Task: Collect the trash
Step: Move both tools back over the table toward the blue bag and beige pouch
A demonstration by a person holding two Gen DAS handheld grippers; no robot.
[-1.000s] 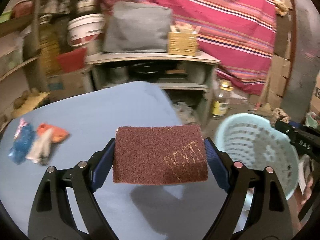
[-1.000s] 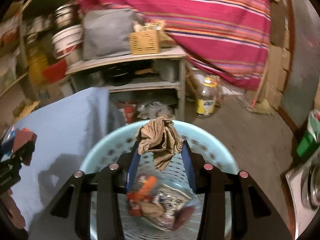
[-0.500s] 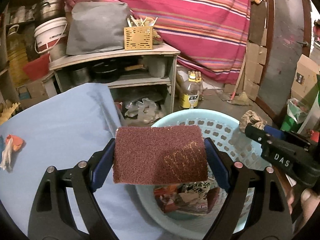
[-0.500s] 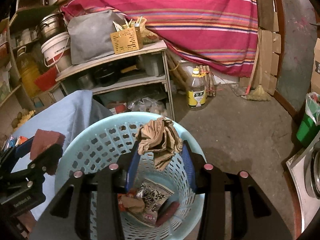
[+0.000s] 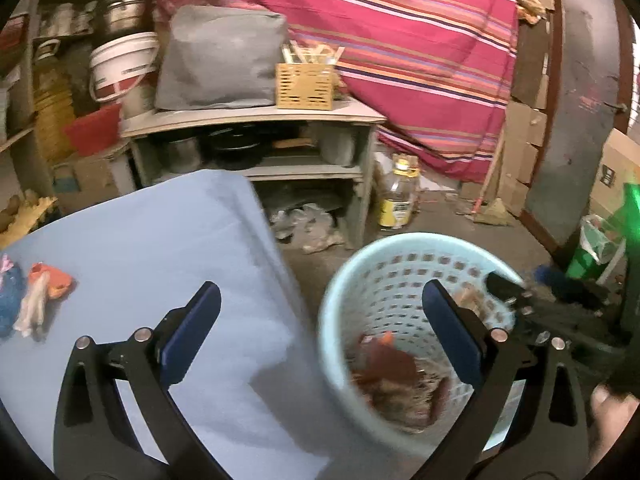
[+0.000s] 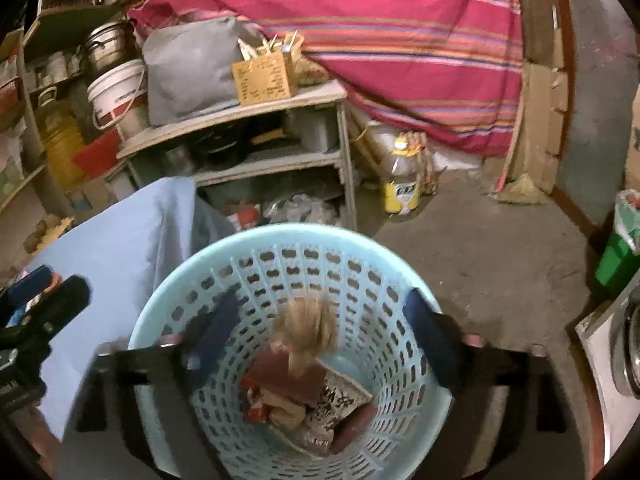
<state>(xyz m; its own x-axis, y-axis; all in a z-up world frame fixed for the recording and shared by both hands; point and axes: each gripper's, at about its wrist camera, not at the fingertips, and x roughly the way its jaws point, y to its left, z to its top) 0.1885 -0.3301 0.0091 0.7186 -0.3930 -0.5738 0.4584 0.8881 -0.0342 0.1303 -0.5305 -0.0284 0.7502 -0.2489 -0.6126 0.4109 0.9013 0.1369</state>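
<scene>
A pale blue perforated basket [image 6: 280, 240] stands on the floor beside the blue-covered table [image 5: 152, 248]. My right gripper [image 6: 320, 320] hangs over it, jaws opening, and a tan crumpled cloth [image 6: 310, 332] drops free between them. The maroon scouring pad [image 5: 386, 364] lies in the basket [image 5: 400, 244] among wrappers. My left gripper [image 5: 320, 324] is opening wide with nothing between its fingers, straddling the table's edge and the basket rim. An orange-and-white wrapper [image 5: 44, 292] and a blue one [image 5: 8, 292] lie on the table at the far left. The right gripper [image 5: 516, 300] shows at the basket's right rim.
A grey shelf unit [image 5: 256, 120] with pots, a bag and a slotted wooden box stands behind the table. An oil bottle [image 6: 402, 184] stands on the concrete floor near a striped red cloth. A green bin [image 6: 620, 256] is at the right, and a white bucket [image 5: 120, 64] at the back left.
Both grippers have opened. The maroon pad left my left gripper and lies in the basket; the tan cloth left my right gripper and falls. The left gripper swung back toward the table.
</scene>
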